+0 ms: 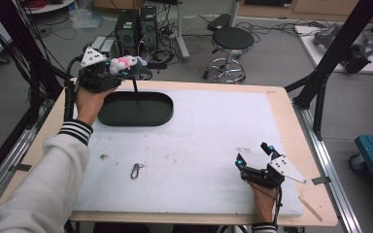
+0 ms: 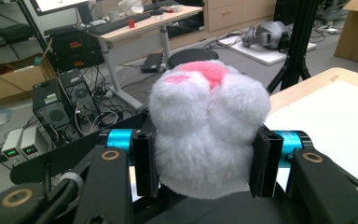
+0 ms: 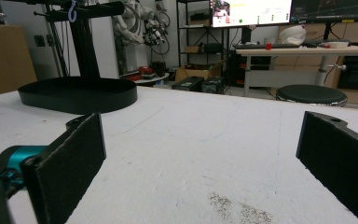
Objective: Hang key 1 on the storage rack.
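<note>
Pickup is complete: your left gripper (image 2: 205, 163) clamps the plush toy (image 2: 208, 126) above the black tray's (image 1: 135, 108) far-left rim, hanging on the stand (image 1: 135, 85) remains, and your right gripper (image 1: 255, 161) rests wide open, empty.

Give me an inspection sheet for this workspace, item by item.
Surface: white mat on a wooden table, lightly smudged.
Job's things: white and pink plush toy clamped in the left gripper, raised above the black oval tray with its upright post.
Clutter: small metal clip lying loose on the mat.
Grippers: right gripper open, empty, resting low on the mat.
Cables: tangled on the floor behind the table.
Surroundings: black stool, computer towers.
</note>
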`<state>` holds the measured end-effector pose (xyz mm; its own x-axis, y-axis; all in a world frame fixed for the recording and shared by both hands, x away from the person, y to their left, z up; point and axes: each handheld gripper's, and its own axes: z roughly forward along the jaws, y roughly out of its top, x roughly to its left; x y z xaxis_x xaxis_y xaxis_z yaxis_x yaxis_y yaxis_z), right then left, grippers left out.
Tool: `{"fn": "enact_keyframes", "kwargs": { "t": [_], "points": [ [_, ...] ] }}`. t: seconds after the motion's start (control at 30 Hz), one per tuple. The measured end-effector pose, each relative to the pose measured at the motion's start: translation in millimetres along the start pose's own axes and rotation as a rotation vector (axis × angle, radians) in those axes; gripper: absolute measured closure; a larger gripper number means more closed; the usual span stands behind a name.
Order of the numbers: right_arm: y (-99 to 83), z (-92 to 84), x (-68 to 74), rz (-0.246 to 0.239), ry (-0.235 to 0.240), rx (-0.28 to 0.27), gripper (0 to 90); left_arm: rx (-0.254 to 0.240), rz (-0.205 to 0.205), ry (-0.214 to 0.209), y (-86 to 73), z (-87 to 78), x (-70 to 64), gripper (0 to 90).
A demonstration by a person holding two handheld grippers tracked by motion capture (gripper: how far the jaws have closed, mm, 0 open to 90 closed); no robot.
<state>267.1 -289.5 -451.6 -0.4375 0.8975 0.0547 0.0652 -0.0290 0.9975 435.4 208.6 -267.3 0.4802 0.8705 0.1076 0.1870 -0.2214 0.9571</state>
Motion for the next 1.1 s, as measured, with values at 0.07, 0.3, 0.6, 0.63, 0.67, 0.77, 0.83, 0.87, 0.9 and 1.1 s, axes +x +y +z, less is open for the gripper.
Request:
{"fn": "enact_keyframes", "kwargs": {
  "t": [0.07, 0.3, 0.6, 0.63, 0.67, 0.77, 0.83, 0.87, 0.9, 1.1],
  "points": [
    [0.0, -0.2, 0.2, 0.005, -0.002, 0.003, 0.5, 0.002, 0.002, 0.0, 0.5, 0.7, -0.4, 54.2],
    [-0.1, 0.0, 0.2, 0.001, -0.001, 0.002, 0.5, -0.009, 0.005, -0.008, 7.6, 4.9, -3.0, 54.2],
    [-0.1, -0.2, 0.6, 0.004, 0.002, 0.005, 0.5, -0.007, -0.002, -0.024, 7.9, 11.6, -8.2, 54.2],
    [-0.1, -0.1, 0.6, 0.002, 0.002, 0.004, 0.5, -0.002, 0.0, -0.029, 7.6, 12.2, -8.8, 54.3],
    [-0.1, -0.1, 0.6, 0.002, 0.002, 0.004, 0.5, 0.003, 0.001, -0.032, 7.3, 13.0, -10.2, 54.3],
    [-0.2, 0.0, 0.7, -0.002, -0.001, 0.005, 0.5, 0.012, 0.011, -0.049, 5.8, 15.8, -14.5, 54.2],
    [-0.1, 0.3, 0.8, -0.006, 0.001, 0.003, 0.5, 0.018, 0.013, -0.063, 3.3, 17.5, -17.4, 54.3],
    [-0.1, 0.1, 0.9, -0.003, 0.0, 0.004, 0.5, 0.024, 0.014, -0.069, 1.6, 18.6, -18.5, 54.4],
    [-0.1, 0.1, 0.9, -0.003, 0.0, 0.004, 0.5, 0.026, 0.011, -0.075, -0.3, 19.5, -19.6, 54.4],
    [-0.2, 0.1, 1.3, -0.004, 0.004, 0.005, 0.5, 0.052, 0.014, -0.09, -5.9, 20.3, -23.7, 54.9]
  ]
}}
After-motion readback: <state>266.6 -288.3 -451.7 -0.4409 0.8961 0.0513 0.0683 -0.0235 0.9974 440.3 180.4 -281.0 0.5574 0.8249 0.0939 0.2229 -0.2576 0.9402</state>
